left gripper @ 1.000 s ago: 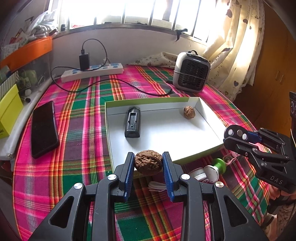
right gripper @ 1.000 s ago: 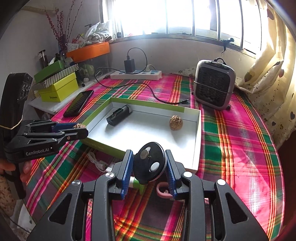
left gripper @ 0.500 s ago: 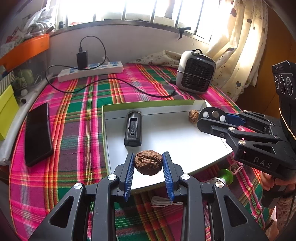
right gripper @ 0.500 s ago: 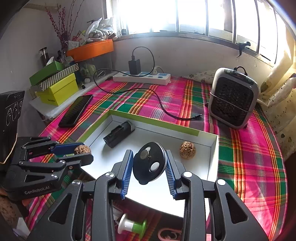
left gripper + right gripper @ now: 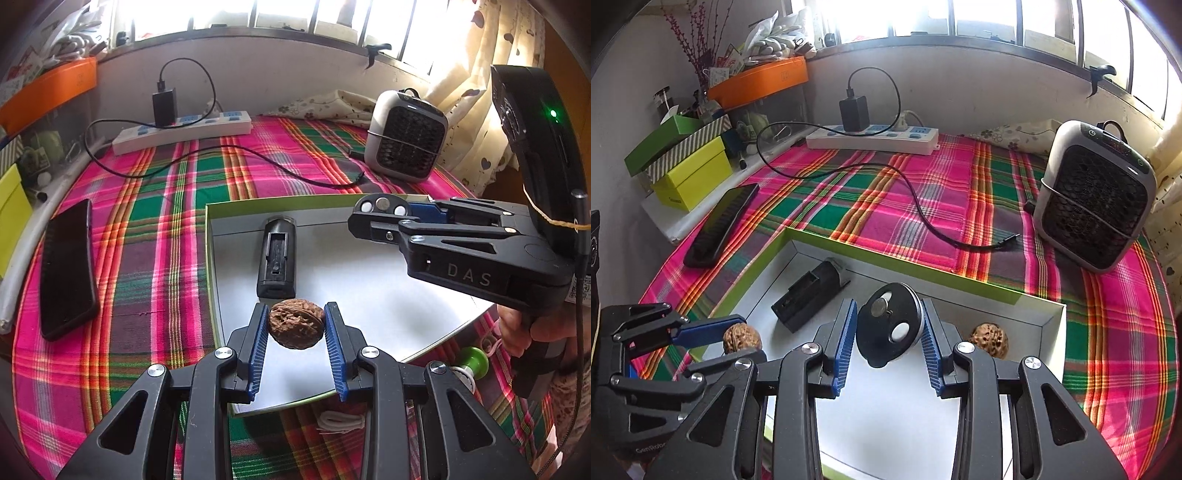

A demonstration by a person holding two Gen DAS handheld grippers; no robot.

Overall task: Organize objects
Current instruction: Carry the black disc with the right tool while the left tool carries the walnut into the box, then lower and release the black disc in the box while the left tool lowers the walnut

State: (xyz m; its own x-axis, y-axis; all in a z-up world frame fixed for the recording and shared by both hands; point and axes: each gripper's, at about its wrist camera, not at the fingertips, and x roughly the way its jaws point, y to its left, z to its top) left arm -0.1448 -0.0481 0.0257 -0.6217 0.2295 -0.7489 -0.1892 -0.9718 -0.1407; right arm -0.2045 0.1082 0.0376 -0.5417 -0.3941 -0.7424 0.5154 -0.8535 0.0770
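Note:
My left gripper (image 5: 295,323) is shut on a brown walnut (image 5: 296,324), held above the near left part of the shallow white tray with a green rim (image 5: 369,295). The right gripper (image 5: 889,325) is shut on a black round disc with silver studs (image 5: 889,328) and hangs over the tray's middle (image 5: 897,406). In the left wrist view that right gripper (image 5: 380,210) reaches in from the right. A black rectangular device (image 5: 277,254) lies in the tray's far left, and a second walnut (image 5: 988,339) sits near its right wall.
A black phone (image 5: 68,269) lies left of the tray on the plaid cloth. A power strip with charger (image 5: 181,127) and trailing cable, and a small grey heater (image 5: 406,142), stand at the back. A green-and-white knob (image 5: 472,363) and white cord (image 5: 341,421) lie by the tray's near edge.
Both grippers have moved forward over the tray with their loads. The right gripper came in furthest, from beyond the tray's right edge to above its middle. Neither grip has altered.

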